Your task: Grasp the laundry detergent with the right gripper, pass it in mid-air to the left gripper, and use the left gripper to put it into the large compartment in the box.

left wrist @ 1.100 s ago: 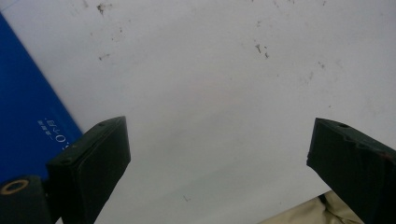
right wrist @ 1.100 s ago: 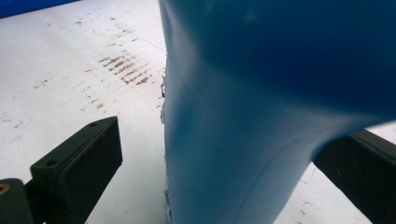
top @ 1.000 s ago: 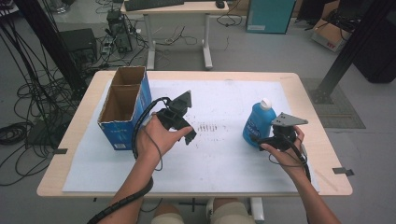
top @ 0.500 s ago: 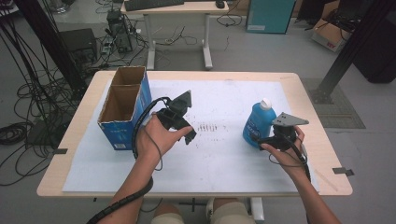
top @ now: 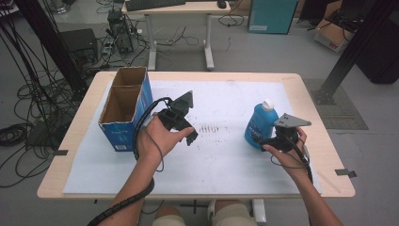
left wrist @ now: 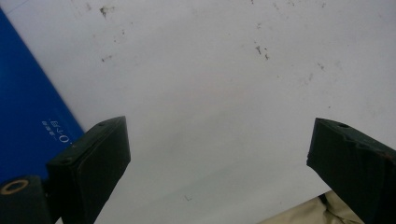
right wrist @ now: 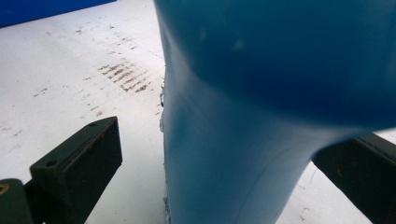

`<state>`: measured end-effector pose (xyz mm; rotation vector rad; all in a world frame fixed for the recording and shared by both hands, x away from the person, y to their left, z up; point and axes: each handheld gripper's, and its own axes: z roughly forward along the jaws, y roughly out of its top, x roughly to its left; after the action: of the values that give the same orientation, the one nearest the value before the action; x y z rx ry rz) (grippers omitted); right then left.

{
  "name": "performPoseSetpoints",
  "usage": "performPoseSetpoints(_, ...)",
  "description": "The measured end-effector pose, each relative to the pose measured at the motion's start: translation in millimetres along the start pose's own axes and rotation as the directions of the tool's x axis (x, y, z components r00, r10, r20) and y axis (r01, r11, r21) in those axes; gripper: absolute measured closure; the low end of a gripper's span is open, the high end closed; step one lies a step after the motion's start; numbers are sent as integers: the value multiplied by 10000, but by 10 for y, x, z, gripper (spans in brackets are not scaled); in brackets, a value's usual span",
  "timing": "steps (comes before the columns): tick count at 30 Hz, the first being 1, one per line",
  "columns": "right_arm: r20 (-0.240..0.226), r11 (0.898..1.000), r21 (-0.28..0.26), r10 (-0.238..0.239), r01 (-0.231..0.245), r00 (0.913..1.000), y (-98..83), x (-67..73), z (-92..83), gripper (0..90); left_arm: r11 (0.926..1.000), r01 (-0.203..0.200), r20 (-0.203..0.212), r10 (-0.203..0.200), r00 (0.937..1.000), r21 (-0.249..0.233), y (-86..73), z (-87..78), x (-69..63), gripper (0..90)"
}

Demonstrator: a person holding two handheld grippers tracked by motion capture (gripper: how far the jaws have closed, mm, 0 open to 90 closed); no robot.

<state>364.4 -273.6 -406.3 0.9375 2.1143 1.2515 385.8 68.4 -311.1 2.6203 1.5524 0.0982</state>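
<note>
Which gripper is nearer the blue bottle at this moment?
Right. The right gripper sits at the blue bottle, open jaws either side of its base, a gap showing at one jaw. The left gripper hovers open mid-table, nearer the cardboard box.

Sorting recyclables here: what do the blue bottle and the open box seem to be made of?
Blue bottle: probably plastic, smooth with a slight sheen and a white cap. Open box: looks like cardboard, with a raw brown matte inside and a printed blue outside.

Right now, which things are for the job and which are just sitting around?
For the job:
- blue plastic bottle with a white cap, between the open right gripper jaws
- open left gripper

Just sitting around:
- blue cardboard box, open on top
- white table cover
</note>
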Motion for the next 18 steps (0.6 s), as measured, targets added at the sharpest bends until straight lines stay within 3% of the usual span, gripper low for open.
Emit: performPoseSetpoints(18, 30, 9999, -109, 84, -84, 10000, -10, 4, 11, 18, 10000, 33, -3, -33, 10000, 5, -10, 4, 14, 62)
